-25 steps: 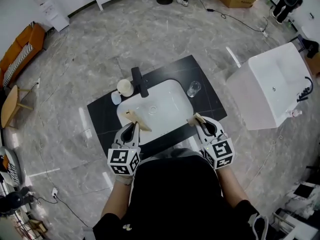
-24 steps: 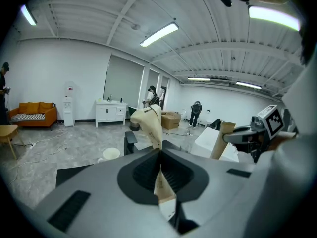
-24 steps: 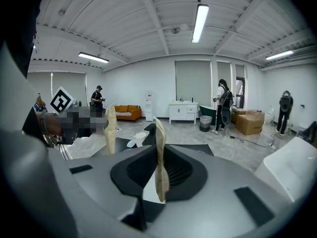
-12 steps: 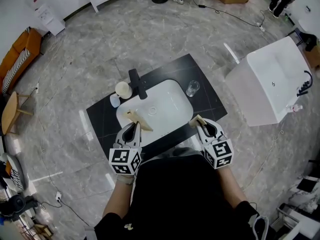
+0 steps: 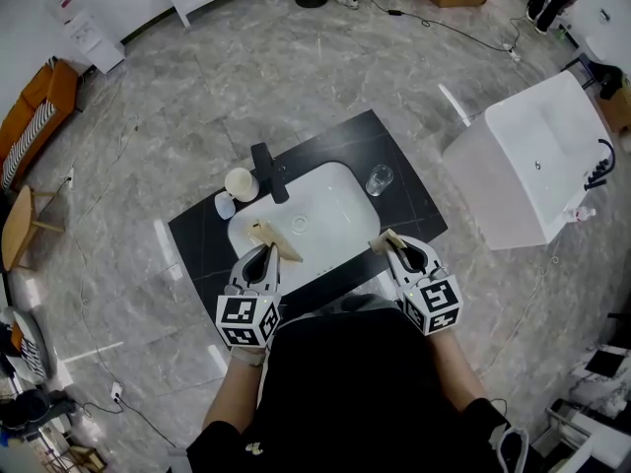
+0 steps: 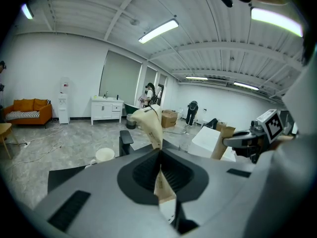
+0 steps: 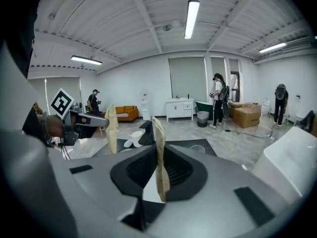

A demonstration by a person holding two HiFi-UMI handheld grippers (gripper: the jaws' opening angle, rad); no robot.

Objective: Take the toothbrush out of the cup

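One cream cup (image 5: 242,183) at the basin's far left, and both my grippers well short of it.
I cannot make out the toothbrush in any view. The cup stands on the dark counter (image 5: 386,142), just left of the black tap (image 5: 268,168), with a small pale object (image 5: 226,205) beside it. A clear glass (image 5: 379,178) sits right of the white basin (image 5: 325,215). My left gripper (image 5: 268,236) and right gripper (image 5: 386,236) hover at the basin's near edge, fingers pressed together on nothing.

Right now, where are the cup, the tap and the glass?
cup (image 5: 241,183), head view, on its top.
tap (image 5: 269,170), head view, on the middle of its black body.
glass (image 5: 379,178), head view, on its side.
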